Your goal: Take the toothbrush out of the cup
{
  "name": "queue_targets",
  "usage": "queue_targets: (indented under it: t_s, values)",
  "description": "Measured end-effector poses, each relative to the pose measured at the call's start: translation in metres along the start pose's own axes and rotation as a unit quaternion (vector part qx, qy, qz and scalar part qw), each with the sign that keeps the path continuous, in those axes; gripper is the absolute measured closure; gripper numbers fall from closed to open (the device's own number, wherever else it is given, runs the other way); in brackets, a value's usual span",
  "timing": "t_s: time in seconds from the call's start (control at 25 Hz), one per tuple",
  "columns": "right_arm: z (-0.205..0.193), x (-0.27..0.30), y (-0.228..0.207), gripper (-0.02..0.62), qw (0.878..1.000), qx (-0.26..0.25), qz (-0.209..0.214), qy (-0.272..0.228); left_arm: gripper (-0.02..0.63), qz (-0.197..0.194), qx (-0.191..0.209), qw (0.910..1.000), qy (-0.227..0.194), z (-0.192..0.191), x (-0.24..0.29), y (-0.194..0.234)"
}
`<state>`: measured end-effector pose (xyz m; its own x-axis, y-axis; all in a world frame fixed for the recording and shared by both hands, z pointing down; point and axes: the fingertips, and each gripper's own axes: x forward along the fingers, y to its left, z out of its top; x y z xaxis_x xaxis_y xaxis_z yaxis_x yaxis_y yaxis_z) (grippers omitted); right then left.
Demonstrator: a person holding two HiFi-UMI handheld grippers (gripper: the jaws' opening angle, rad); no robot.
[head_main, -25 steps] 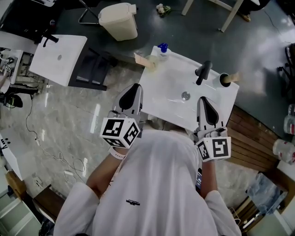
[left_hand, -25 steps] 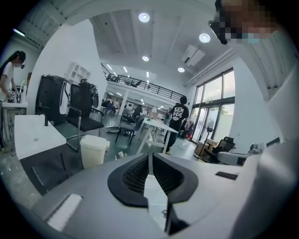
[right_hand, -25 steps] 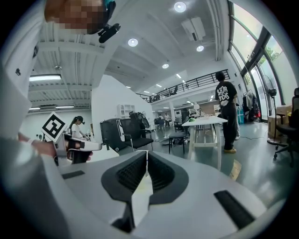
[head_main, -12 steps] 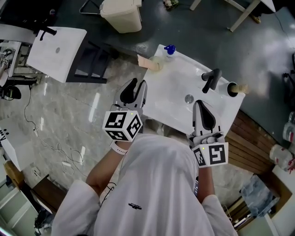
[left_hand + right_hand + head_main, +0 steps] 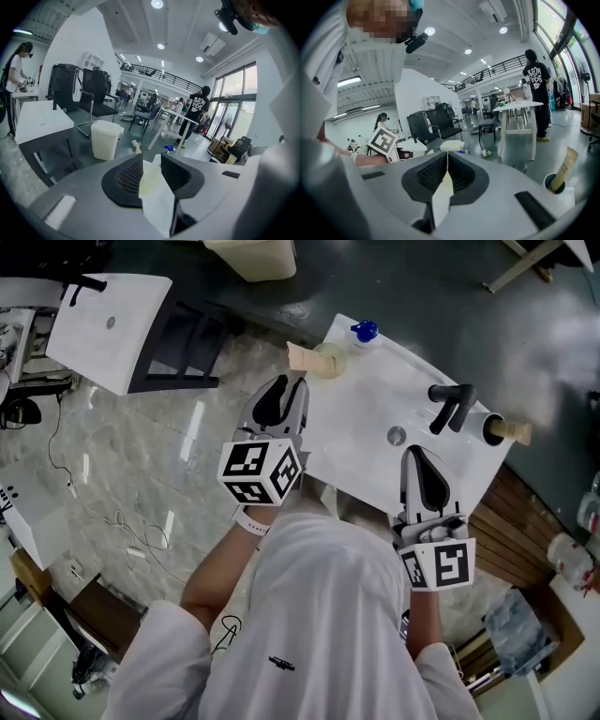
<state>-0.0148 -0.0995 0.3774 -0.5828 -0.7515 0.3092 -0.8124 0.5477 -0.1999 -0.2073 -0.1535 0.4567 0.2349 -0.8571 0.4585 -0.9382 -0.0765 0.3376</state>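
Observation:
A white sink top (image 5: 375, 399) holds a pale cup (image 5: 330, 359) at its far left corner, with a beige handle (image 5: 300, 357) sticking out sideways. A dark cup (image 5: 493, 427) with a beige tube (image 5: 517, 433) stands at the right end. My left gripper (image 5: 291, 382) hovers at the sink's left edge, a little short of the pale cup (image 5: 150, 179). Its jaws have just been opening and stand open with nothing between them. My right gripper (image 5: 415, 452) is shut and empty over the sink's near edge, below the drain. The dark cup (image 5: 551, 183) shows at the right in its view.
A black faucet (image 5: 451, 405) and a drain (image 5: 397, 435) sit mid-sink, and a blue-capped bottle (image 5: 363, 331) stands behind the pale cup. A cream bin (image 5: 253, 253), a white desk (image 5: 108, 329) and wooden slats (image 5: 511, 521) surround the sink. People stand far off.
Both grippers have moved forward toward the sink. The left gripper's jaws, shut a second ago, now stand open. The right gripper stays shut.

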Motion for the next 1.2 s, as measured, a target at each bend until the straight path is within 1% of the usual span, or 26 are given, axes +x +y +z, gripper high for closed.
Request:
queue_targets:
  t_s: [0.28,0.48,0.52,0.6,0.64,0.72,0.88,1.08,1.2]
  values:
    - [-0.013,0.009,-0.005,0.588,1.0,0.007,0.0,0.017,0.492,0.013,-0.008,0.9999,0.001,-0.004,0.025,0.015]
    - [-0.017,0.008,-0.009,0.588,1.0,0.007,-0.002,0.026,0.494,0.021,-0.013,0.9996,0.011,-0.012,0.037,0.022]
    - [-0.017,0.008,-0.01,0.588,1.0,0.008,-0.002,0.025,0.507,0.028,-0.012,0.9995,0.012,-0.013,0.038,0.024]
    - [-0.015,0.008,-0.011,0.588,1.0,0.009,-0.004,0.021,0.574,0.041,-0.005,0.999,0.014,-0.013,0.041,0.028]
    - [-0.015,0.007,-0.012,0.588,1.0,0.009,-0.006,0.02,0.585,0.044,-0.002,0.9989,0.015,-0.013,0.042,0.029]
    - [-0.013,0.005,-0.013,0.588,1.0,0.01,-0.009,0.017,0.597,0.042,0.0,0.9989,0.019,-0.012,0.042,0.028]
    - [-0.009,0.001,-0.014,0.588,1.0,0.011,-0.013,0.01,0.6,0.033,0.006,0.9993,0.017,-0.007,0.04,0.022]
    - [-0.002,-0.007,-0.012,0.588,1.0,0.01,-0.017,-0.002,0.6,0.021,0.019,0.9996,0.005,0.006,0.034,0.009]
    - [0.003,-0.013,-0.01,0.588,1.0,0.006,-0.02,-0.013,0.6,0.007,0.036,0.9993,-0.006,0.015,0.027,-0.002]
